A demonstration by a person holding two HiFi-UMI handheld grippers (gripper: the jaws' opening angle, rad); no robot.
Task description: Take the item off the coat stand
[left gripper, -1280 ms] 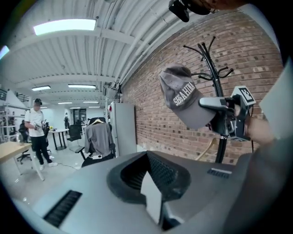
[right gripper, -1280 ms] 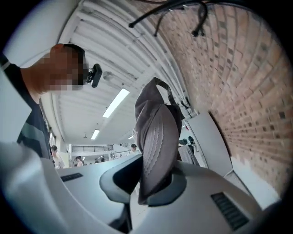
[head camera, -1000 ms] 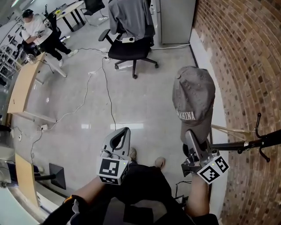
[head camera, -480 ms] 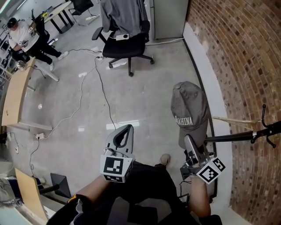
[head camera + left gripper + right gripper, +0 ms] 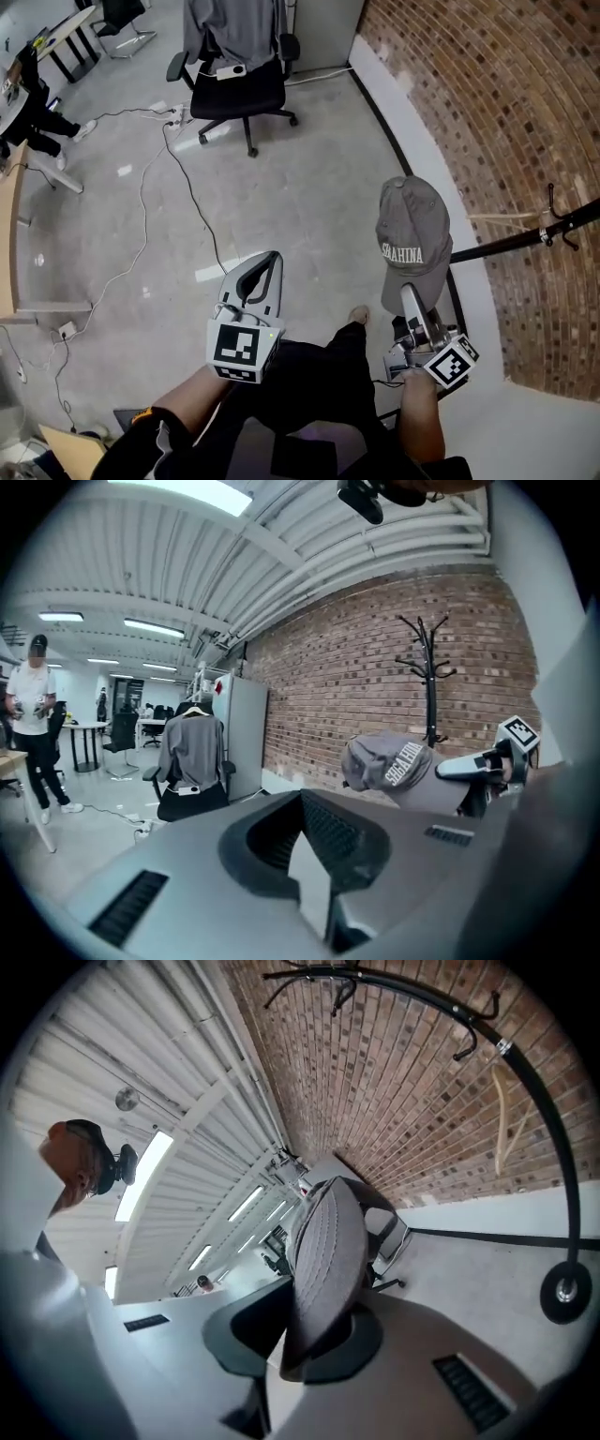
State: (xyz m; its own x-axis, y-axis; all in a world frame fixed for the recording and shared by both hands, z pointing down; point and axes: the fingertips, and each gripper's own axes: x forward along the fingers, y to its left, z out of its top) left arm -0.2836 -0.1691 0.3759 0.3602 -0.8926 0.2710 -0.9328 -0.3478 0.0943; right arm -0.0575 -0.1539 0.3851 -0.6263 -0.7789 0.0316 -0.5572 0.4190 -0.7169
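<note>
Turning with the person since a second ago, the right gripper (image 5: 410, 298) stays clamped on the grey cap (image 5: 412, 225) by its brim. The cap stands lengthwise, crown pointing away from the person, clear of the coat stand (image 5: 511, 244). The left gripper (image 5: 269, 265) is closed and empty.

We stand on a pale grey, glossy floor (image 5: 309, 187) that mirrors the ceiling lights. On our right runs a red-brick wall (image 5: 487, 112) with a white band (image 5: 412, 122) along its foot. Ahead, near the top edge, a black office chair (image 5: 234, 94) carries a grey garment (image 5: 230, 28) over its back, beside a tall grey cabinet (image 5: 328, 28). Cables (image 5: 141, 244) trail across the floor from a power strip (image 5: 171, 114). A wooden desk (image 5: 7, 234) lines the left edge. Overhead, a white ribbed ceiling (image 5: 187, 555) holds long strip lights (image 5: 157, 628).
</note>
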